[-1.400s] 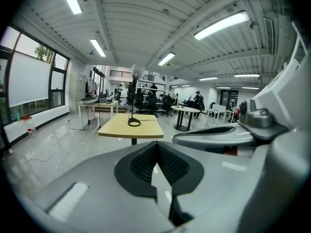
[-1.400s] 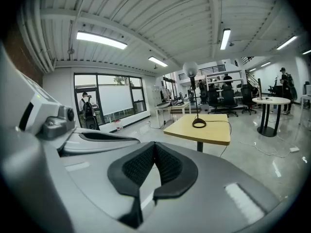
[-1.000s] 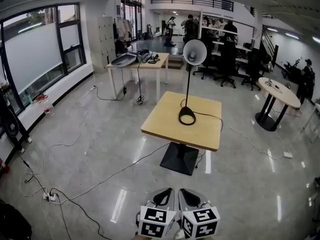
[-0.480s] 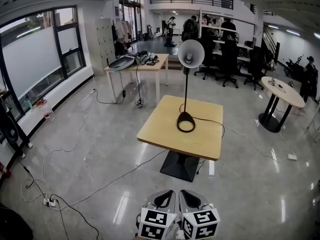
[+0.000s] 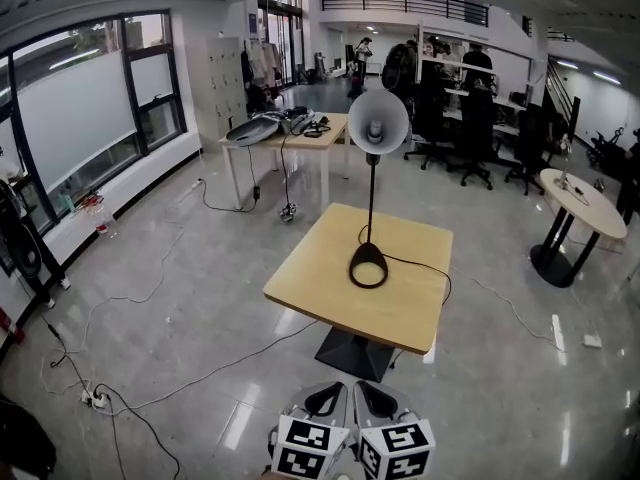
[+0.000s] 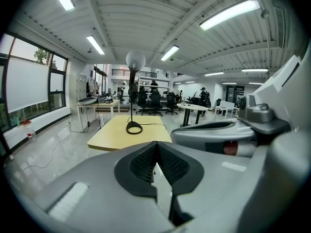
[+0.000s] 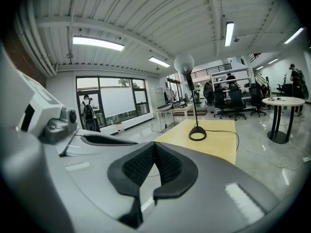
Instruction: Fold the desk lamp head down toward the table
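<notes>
A desk lamp stands upright on a square wooden table (image 5: 320,288). Its round white head (image 5: 377,121) sits atop a thin black stem, facing me, and its ring-shaped black base (image 5: 368,266) rests near the table's middle. The lamp also shows in the left gripper view, head (image 6: 135,60) and base (image 6: 134,128), and in the right gripper view, head (image 7: 183,63) and base (image 7: 198,134). Both grippers are held side by side low at the frame's bottom, well short of the table: left gripper (image 5: 327,398) and right gripper (image 5: 372,398). Each is shut with nothing between its pads (image 6: 156,163) (image 7: 154,165).
A black cord (image 5: 425,266) runs from the lamp base off the table's right edge. Cables (image 5: 150,398) lie on the glossy floor at left. A second wooden table (image 5: 285,133) stands behind, a round table (image 5: 580,193) at right, office chairs and people at the back.
The table and lamp have grown larger and come nearer in the head view. Both grippers stay together at the bottom of the frame, still shut.
</notes>
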Demonstrator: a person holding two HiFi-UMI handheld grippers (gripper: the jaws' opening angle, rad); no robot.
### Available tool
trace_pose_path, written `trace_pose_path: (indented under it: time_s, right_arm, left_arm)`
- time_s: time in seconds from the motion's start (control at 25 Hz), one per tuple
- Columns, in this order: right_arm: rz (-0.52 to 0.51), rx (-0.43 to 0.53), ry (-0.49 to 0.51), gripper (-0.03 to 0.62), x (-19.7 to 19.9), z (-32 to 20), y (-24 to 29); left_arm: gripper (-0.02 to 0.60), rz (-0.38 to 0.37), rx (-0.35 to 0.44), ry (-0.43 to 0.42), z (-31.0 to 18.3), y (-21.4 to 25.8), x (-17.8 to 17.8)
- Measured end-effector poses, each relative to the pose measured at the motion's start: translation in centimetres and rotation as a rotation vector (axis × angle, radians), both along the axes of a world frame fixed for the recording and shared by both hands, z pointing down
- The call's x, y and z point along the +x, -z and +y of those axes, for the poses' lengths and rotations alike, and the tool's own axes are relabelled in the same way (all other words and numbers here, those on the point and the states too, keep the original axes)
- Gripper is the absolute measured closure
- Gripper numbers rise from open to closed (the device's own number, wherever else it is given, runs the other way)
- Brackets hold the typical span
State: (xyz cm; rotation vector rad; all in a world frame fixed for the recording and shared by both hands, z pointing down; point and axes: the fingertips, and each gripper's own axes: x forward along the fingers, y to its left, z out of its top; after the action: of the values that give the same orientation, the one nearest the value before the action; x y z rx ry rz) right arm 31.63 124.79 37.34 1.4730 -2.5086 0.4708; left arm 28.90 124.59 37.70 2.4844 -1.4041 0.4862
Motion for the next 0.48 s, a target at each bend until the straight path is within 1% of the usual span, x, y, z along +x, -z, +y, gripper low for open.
trace_pose_path:
  time_s: [0.04, 0.08, 0.12, 0.2, 0.32, 0.48]
  right_arm:
    - [0.003, 0.001, 0.005, 0.589, 5.0, -3.4, 1.1]
    - [0.003, 0.003, 0.008, 0.589, 8.6, -6.3, 1.7]
    - [0.003, 0.005, 0.01, 0.589, 10.9, -8.6, 1.8]
    - [0.004, 0.012, 0.016, 0.589, 12.8, -12.2, 1.3]
    - [0.002, 0.025, 0.023, 0.589, 14.4, -16.3, -0.2]
    - [0.007, 0.026, 0.024, 0.589, 16.5, -22.1, -2.7]
  left_arm:
    - [0.572, 0.001, -0.006, 0.005, -3.5, 1.0, 5.0]
    - [0.572, 0.002, -0.013, 0.009, -6.3, 1.5, 8.6]
    - [0.572, 0.0, -0.015, 0.009, -8.7, 1.5, 10.9]
    - [0.572, -0.012, 0.002, 0.001, -12.2, 0.9, 13.1]
    - [0.572, -0.015, 0.016, -0.002, -16.2, -0.5, 14.9]
    - [0.573, -0.003, 0.01, 0.013, -22.2, -3.0, 16.5]
